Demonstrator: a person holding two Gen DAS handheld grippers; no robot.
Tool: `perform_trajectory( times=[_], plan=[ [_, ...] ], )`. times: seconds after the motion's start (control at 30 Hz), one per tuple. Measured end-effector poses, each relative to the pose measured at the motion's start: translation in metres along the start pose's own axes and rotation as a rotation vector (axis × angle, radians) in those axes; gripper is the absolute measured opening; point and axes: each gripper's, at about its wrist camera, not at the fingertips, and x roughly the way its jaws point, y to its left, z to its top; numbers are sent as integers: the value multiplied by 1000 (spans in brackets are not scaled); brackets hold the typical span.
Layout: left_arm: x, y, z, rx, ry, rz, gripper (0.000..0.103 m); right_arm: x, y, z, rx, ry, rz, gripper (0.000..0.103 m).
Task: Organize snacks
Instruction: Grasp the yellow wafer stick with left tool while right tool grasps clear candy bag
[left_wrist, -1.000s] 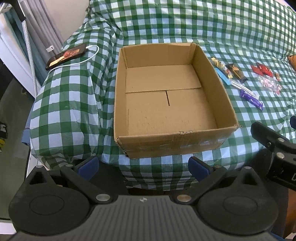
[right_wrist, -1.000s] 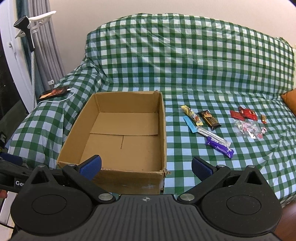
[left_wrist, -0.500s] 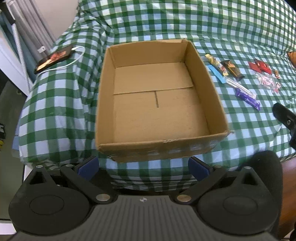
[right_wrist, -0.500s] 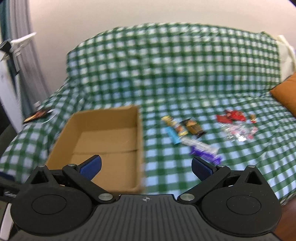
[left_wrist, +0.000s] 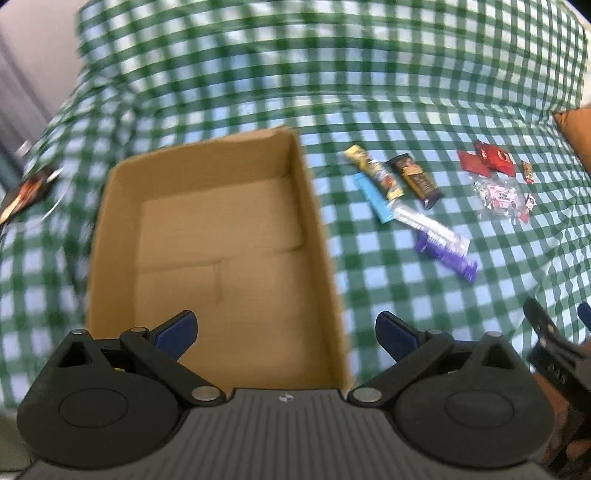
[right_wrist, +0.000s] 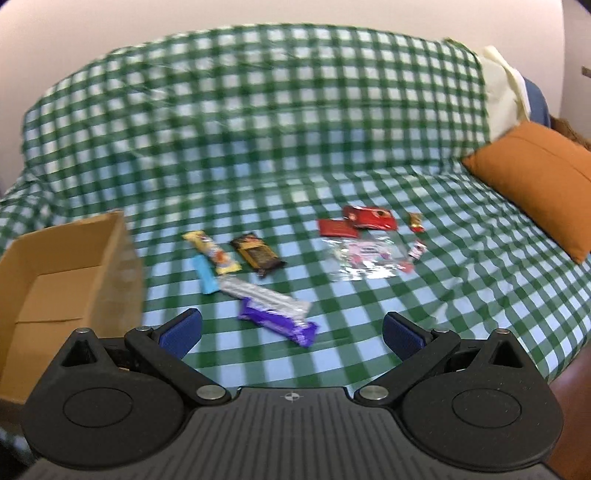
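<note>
An empty open cardboard box (left_wrist: 221, 229) (right_wrist: 55, 280) sits on the green checked sofa cover. Right of it lie several snacks: a purple bar (right_wrist: 280, 325) (left_wrist: 447, 258), a silver packet (right_wrist: 266, 297), a light blue bar (right_wrist: 205, 278), a yellow bar (right_wrist: 216, 253), a dark brown bar (right_wrist: 258, 253) (left_wrist: 417, 181), red packets (right_wrist: 365, 218) (left_wrist: 487, 160) and a clear bag of sweets (right_wrist: 364, 254) (left_wrist: 500, 195). My left gripper (left_wrist: 286, 332) is open above the box's near right part. My right gripper (right_wrist: 291, 332) is open, just short of the purple bar, holding nothing.
An orange cushion (right_wrist: 535, 184) leans at the sofa's right end, with a cream cloth (right_wrist: 506, 85) behind it. A phone (left_wrist: 26, 192) lies on the left armrest. The right gripper's body (left_wrist: 554, 365) shows at the lower right of the left wrist view.
Both grippers have swung to the right and moved in towards the sofa. The snacks now fill the middle of the right wrist view; the box has slid to its left edge.
</note>
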Motion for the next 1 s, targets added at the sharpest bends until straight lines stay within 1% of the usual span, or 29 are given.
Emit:
perform_trajectory(
  times=[0.13,0.2,0.27,0.33,0.37,0.43,0.5,0.53,0.6,0.67,0.7,0.77,0.83,0.9,0.97,1.0],
  plan=[
    [50,-54,53,58,29,-14,103,43,-34,11,48,11,-54,103],
    [83,-80,78,74,50,-28,103,70,-54,19,76,19,-78,103],
    [121,-99,102,68,86,-28,103,106,-71,26,103,53,-90,103],
    [155,-114,122,40,97,-8,103,149,-87,32,139,123,-56,103],
    [171,-119,131,25,93,3,103,168,-95,31,190,157,-40,103],
    [196,-124,146,12,81,6,103,203,-114,29,367,212,-7,103],
    [223,-130,160,8,92,14,103,231,-124,26,495,229,11,103],
    [236,-132,166,6,99,17,103,248,-126,27,536,233,-4,103],
    [258,-135,176,-2,108,18,103,271,-122,31,568,218,-48,103],
    [277,-135,183,-17,119,17,103,296,-117,37,610,230,-103,103],
    [287,-134,185,-29,130,6,103,309,-113,38,645,234,-146,103],
    [302,-132,189,-53,157,-14,103,323,-101,46,702,228,-283,103],
    [315,-127,191,-79,179,-27,103,336,-90,55,750,245,-418,103],
    [324,-120,190,-111,199,-45,103,349,-82,63,779,256,-528,103],
    [327,-115,190,-134,200,-64,103,357,-75,66,788,236,-609,103],
    [325,-112,191,-141,186,-74,99,357,-71,65,757,219,-618,103]
  ],
)
